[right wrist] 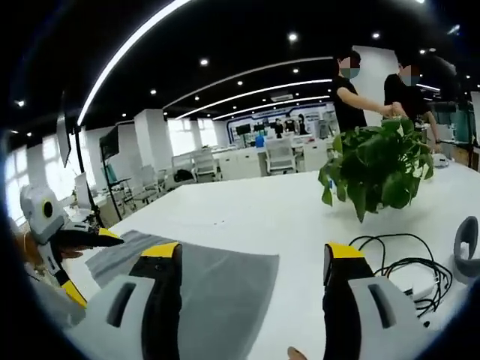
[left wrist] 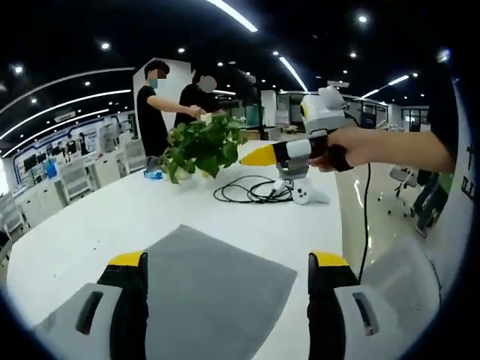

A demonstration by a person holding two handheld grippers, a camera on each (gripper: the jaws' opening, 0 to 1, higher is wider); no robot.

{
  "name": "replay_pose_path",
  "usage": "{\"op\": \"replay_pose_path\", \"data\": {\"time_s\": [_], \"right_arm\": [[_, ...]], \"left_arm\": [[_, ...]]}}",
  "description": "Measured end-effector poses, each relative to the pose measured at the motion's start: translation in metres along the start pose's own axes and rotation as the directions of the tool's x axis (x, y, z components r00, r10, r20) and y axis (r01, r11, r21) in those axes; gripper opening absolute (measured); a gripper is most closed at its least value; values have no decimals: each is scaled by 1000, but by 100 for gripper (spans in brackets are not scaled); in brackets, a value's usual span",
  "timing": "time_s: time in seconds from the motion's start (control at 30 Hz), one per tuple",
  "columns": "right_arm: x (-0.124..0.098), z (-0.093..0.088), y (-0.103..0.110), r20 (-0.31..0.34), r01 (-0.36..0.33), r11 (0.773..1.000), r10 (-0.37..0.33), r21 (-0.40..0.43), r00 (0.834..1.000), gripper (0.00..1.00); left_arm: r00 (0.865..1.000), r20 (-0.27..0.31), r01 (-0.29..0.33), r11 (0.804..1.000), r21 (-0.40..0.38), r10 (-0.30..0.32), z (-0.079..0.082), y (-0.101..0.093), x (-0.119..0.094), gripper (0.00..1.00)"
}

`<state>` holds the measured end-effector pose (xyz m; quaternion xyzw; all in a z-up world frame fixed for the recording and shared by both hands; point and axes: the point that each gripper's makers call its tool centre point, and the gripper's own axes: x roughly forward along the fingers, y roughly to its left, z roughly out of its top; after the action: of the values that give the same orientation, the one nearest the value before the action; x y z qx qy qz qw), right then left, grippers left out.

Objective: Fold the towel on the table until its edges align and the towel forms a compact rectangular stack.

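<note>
**Grey towel lying flat, both grippers hovering open**

The grey towel [left wrist: 206,292] is lying spread on the white bench [left wrist: 112,217], one corner pointing away in the left gripper view. The left gripper [left wrist: 229,262] is hanging above it with jaws wide apart, holding nothing. The right gripper [right wrist: 251,255] is likewise standing open and empty over the towel's far edge. In the left gripper view a hand [left wrist: 352,148] is holding the right gripper aloft, well above the bench. A potted plant [left wrist: 202,146] and a coiled black cable [left wrist: 251,191] are sitting beyond the towel, and two people [left wrist: 154,109] are standing behind the plant.
</note>
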<state>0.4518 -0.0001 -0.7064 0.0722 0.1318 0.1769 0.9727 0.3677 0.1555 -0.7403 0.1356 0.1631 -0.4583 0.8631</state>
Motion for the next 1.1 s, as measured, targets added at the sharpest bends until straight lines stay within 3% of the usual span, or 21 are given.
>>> {"op": "replay_pose_path", "data": {"time_s": [0.2, 0.37, 0.53, 0.73, 0.93, 1.1], "right_arm": [[22, -5, -5, -18, -9, 1000, 10, 13, 1000, 75], [42, -13, -8, -45, -22, 1000, 22, 11, 999, 73], [59, -19, -14, -54, -19, 1000, 20, 25, 998, 71], [82, -37, -19, -94, -31, 999, 33, 23, 995, 69], [100, -58, -22, -143, -39, 999, 39, 3, 989, 66], [112, -71, -27, -166, -40, 999, 39, -5, 985, 65]], "left_arm": [[999, -31, 35, 999, 20, -34, -11, -14, 28, 87], [997, -51, 57, 997, 52, -54, -21, -25, 47, 78], [988, -82, 134, 989, 58, -129, -35, -47, 67, 70], [970, -106, 225, 972, 65, -217, -52, -75, 89, 58], [942, -158, 313, 946, 84, -298, -73, -99, 99, 42], [928, -197, 336, 939, 68, -317, -94, -112, 110, 34]]}}
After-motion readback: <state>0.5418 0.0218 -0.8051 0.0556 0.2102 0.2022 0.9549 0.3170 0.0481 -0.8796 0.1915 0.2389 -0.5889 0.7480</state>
